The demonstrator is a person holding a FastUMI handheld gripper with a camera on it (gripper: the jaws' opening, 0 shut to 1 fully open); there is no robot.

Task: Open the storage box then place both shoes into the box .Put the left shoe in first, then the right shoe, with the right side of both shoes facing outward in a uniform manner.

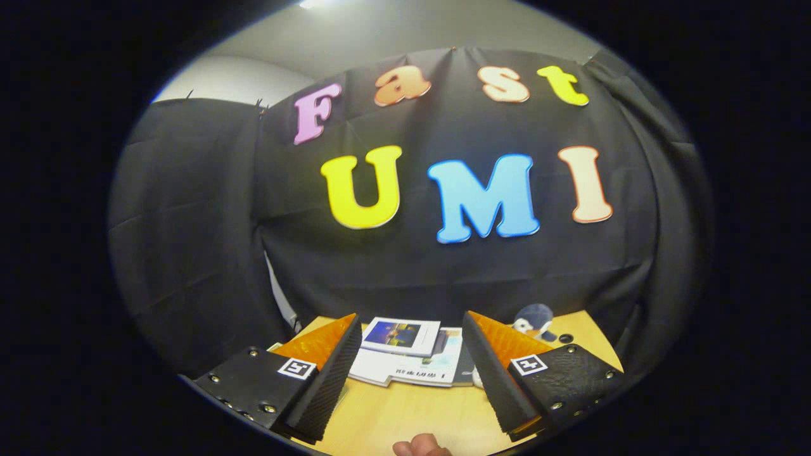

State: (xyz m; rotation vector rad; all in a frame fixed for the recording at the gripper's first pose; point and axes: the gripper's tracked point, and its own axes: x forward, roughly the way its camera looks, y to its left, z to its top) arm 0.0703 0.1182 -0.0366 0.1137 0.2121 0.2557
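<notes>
Currently gripper (412, 373) held level above wooden table (405, 418), fingers spread wide, gripping nothing, booklets (405, 354) at twelve o'clock, fingertip (421, 447) at six.

Dim booth, sharp, fisheye-warped edges

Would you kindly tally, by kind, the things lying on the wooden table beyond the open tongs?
Booklets: 2, stacked and, seen between the fingers of the tongs
Plush toy: 1
Small dark round object: 1
Total: 4
The tongs are open and hold nothing.
</notes>
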